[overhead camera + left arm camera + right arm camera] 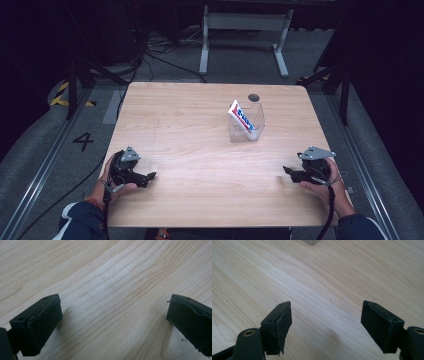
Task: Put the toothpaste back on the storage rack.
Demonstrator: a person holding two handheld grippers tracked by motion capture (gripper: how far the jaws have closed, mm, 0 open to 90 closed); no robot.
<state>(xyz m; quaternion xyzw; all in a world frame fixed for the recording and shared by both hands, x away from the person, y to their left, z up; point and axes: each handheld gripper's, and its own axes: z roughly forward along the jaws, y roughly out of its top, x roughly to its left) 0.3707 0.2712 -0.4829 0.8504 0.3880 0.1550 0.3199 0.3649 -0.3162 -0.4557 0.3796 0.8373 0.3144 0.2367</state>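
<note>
1. A white, red and blue toothpaste tube [242, 120] stands tilted inside a clear plastic box-shaped holder [246, 124], on the far right part of the pale wooden table [190, 145]. A small dark round cap or disc [253, 97] lies just behind the holder; what it is I cannot quite tell.
2. The tube's long axis leans: its upper end points up and to the left in the high view, and its lower end sits at the holder's bottom right.
3. The right gripper [288, 173] rests low at the near right edge, its jaws wide apart with nothing between them. The holder lies ahead of it and to its left.
4. The left gripper [150, 176] sits at the near left edge, jaws also spread and empty, well apart from the holder.
5. The right hand is nearer, so a reach forward and inward looks the likelier move.
</note>
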